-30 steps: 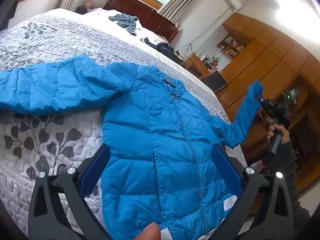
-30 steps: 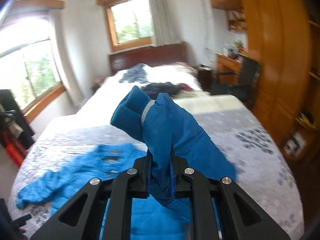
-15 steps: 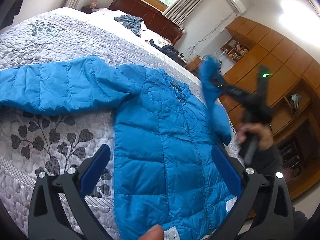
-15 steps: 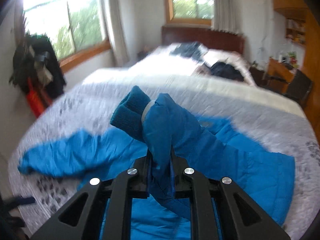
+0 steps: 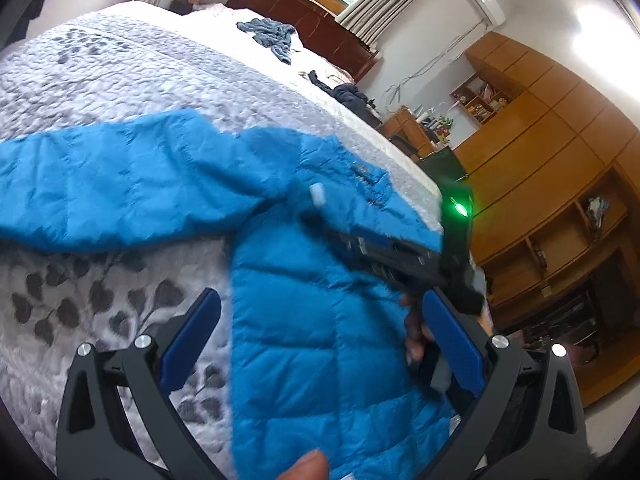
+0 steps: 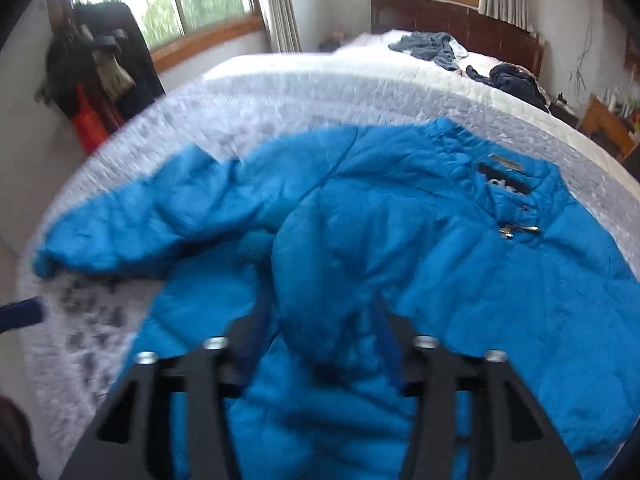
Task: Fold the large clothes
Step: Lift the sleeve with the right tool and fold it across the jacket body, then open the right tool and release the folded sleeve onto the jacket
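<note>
The blue puffer jacket point(image 5: 304, 340) lies front side up on the quilted grey bedspread point(image 5: 104, 80), with its zipper closed and its collar toward the dark wooden headboard point(image 5: 304, 20). All positions below are given relative to the jacket.

**Jacket layout**
- One sleeve point(image 5: 120, 192) extends flat across the bedspread, away from the jacket body.
- The other sleeve point(image 6: 332, 280) is folded inward over the chest — it crosses the torso below the collar point(image 6: 508, 176).
- The zipper pull point(image 6: 516, 232) is visible just below the collar.

**Left gripper**
- The left gripper point(image 5: 316, 344) hangs above the jacket's lower torso, near the hem.
- Its blue-padded fingers point(image 5: 192, 336) are spread wide, with nothing between them.
- A fingertip of the person point(image 5: 304, 466) shows at the lower edge of the left wrist view, over the jacket hem.

**Right gripper**
- The right gripper point(image 6: 320, 332) is positioned over the jacket chest, with the folded-in sleeve between its fingers point(image 6: 256, 320).
- The fingers stand apart around the sleeve fabric; the view is motion-blurred, so I cannot tell whether any grip remains on the cloth.
- In the left wrist view the right gripper point(image 5: 320, 216) appears as a blurred dark body with a green indicator light point(image 5: 460, 210), extended over the jacket's shoulder area — a hand point(image 5: 416, 336) holds its handle beside the jacket's edge.

**Surroundings**
- Beyond the jacket collar, a grey-blue garment point(image 6: 428, 46) and a dark garment point(image 6: 512, 80) lie on the white sheet near the headboard.
- Wooden cabinets point(image 5: 560, 152) stand past the bed on the folded-sleeve side of the jacket.
</note>
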Tool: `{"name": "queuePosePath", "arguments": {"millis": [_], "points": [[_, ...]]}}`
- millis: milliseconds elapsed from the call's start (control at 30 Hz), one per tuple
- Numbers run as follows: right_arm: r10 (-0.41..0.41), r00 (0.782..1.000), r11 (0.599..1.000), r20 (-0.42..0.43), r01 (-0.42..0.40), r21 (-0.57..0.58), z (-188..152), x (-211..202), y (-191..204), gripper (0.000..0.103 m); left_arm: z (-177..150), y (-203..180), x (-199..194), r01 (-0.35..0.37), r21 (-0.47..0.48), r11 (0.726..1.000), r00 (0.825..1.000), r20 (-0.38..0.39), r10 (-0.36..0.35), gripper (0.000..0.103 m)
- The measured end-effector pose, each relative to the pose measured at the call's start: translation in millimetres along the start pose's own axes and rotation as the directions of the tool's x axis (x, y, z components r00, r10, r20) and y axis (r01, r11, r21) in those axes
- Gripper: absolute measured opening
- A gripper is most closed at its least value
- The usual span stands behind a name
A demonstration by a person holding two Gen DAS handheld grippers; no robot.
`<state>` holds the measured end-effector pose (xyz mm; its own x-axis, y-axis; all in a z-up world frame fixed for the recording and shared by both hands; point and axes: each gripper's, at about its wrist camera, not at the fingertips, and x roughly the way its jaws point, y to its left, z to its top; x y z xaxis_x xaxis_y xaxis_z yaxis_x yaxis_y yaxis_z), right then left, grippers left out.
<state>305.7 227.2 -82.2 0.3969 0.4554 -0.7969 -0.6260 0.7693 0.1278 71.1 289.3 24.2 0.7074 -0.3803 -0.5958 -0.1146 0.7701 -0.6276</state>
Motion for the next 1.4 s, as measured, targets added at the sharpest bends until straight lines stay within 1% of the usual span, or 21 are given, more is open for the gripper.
{"name": "queuePosePath", "arguments": {"millis": [67, 100, 167, 233, 300, 367, 433, 467, 500, 633, 667, 800, 900, 967, 1000, 1067, 1100, 1167, 1267, 1333, 1400], "points": [[0.026, 0.998, 0.999, 0.059, -0.028, 0.024, -7.9, -31.5, -18.0, 0.062, 14.4, -14.7, 11.8, 0.054, 0.001, 0.999, 0.999, 0.001, -0.054, 0.100], [0.009, 0.997, 0.999, 0.082, -0.013, 0.051, -13.3, -46.1, -32.6, 0.062, 22.9, -22.1, 24.4, 0.093, -0.003, 0.996, 0.995, -0.015, -0.094, 0.100], [-0.052, 0.992, 0.993, 0.115, 0.039, 0.112, -23.2, -67.7, -65.0, 0.060, 37.4, -34.0, 52.9, 0.165, -0.020, 0.986, 0.985, -0.055, -0.166, 0.100], [-0.160, 0.979, 0.971, 0.125, 0.134, 0.197, -37.6, -86.9, -108.2, 0.060, 50.2, -44.8, 91.5, 0.229, -0.043, 0.972, 0.966, -0.112, -0.232, 0.100], [-0.243, 0.964, 0.936, 0.106, 0.204, 0.288, -52.3, -100.5, -151.0, 0.055, 57.3, -50.0, 127.2, 0.251, -0.074, 0.965, 0.953, -0.154, -0.260, 0.100], [-0.302, 0.950, 0.889, 0.081, 0.250, 0.383, -69.1, -110.6, -192.5, 0.048, 62.4, -52.2, 165.5, 0.251, -0.097, 0.963, 0.944, -0.197, -0.266, 0.100], [-0.305, 0.951, 0.862, 0.056, 0.251, 0.440, -82.5, -110.2, -220.4, 0.039, 65.3, -48.1, 194.4, 0.209, -0.099, 0.973, 0.949, -0.220, -0.227, 0.100], [-0.294, 0.955, 0.861, 0.041, 0.246, 0.446, -85.9, -105.8, -226.0, 0.032, 65.9, -43.5, 203.4, 0.168, -0.097, 0.981, 0.956, -0.226, -0.186, 0.100], [-0.275, 0.961, 0.866, 0.020, 0.238, 0.439, -88.7, -96.8, -228.9, 0.031, 65.3, -35.6, 211.4, 0.132, -0.101, 0.986, 0.962, -0.227, -0.152, 0.100], [-0.184, 0.983, 0.907, -0.025, 0.179, 0.380, -87.5, -63.4, -214.3, 0.031, 63.8, -18.2, 213.8, 0.148, -0.098, 0.984, 0.964, -0.209, -0.166, 0.100], [-0.186, 0.982, 0.913, -0.028, 0.183, 0.363, -86.9, -59.3, -209.1, 0.031, 64.1, -18.9, 212.2, 0.148, -0.100, 0.984, 0.964, -0.210, -0.166, 0.100], [-0.140, 0.990, 0.925, 0.014, 0.125, 0.360, -75.8, -75.1, -203.7, 0.028, 72.1, -24.8, 192.9, 0.141, -0.095, 0.985, 0.967, -0.200, -0.158, 0.100], [-0.188, 0.981, 0.913, 0.054, 0.154, 0.377, -71.1, -88.6, -208.1, 0.028, 78.6, -25.0, 164.8, 0.158, -0.093, 0.983, 0.974, -0.147, -0.171, 0.100], [-0.166, 0.985, 0.909, 0.033, 0.141, 0.392, -72.2, -79.5, -211.9, 0.028, 79.8, -23.5, 147.0, 0.174, -0.106, 0.979, 0.974, -0.127, -0.187, 0.100], [-0.140, 0.990, 0.914, -0.010, 0.133, 0.382, -74.1, -65.5, -210.3, 0.032, 79.4, -22.1, 136.8, 0.178, -0.111, 0.978, 0.975, -0.117, -0.191, 0.100], [-0.157, 0.987, 0.925, -0.033, 0.159, 0.346, -74.3, -52.7, -206.0, 0.033, 74.9, -12.1, 106.5, 0.180, -0.121, 0.976, 0.977, -0.092, -0.191, 0.100], [-0.169, 0.985, 0.927, -0.029, 0.169, 0.335, -74.5, -53.9, -203.8, 0.035, 71.2, -3.1, 84.4, 0.170, -0.123, 0.978, 0.981, -0.075, -0.180, 0.100], [-0.139, 0.990, 0.928, 0.015, 0.125, 0.351, -74.6, -66.6, -200.0, 0.035, 66.3, 16.9, 48.6, 0.142, -0.132, 0.981, 0.988, -0.039, -0.148, 0.100], [-0.120, 0.987, 0.930, 0.109, 0.073, 0.361, -74.0, -89.4, -188.7, 0.040, 49.7, 62.7, -17.6, 0.062, -0.198, 0.978, 0.997, 0.051, -0.053, 0.100], [-0.086, 0.983, 0.938, 0.163, 0.025, 0.345, -75.6, -100.1, -175.2, 0.043, 32.9, 98.1, -60.8, 0.024, -0.267, 0.963, 0.993, 0.118, 0.008, 0.100], [-0.055, 0.979, 0.947, 0.195, -0.010, 0.320, -75.0, -103.0, -162.5, 0.046, 15.7, 131.9, -96.9, -0.002, -0.357, 0.934, 0.981, 0.178, 0.071, 0.100]]}}
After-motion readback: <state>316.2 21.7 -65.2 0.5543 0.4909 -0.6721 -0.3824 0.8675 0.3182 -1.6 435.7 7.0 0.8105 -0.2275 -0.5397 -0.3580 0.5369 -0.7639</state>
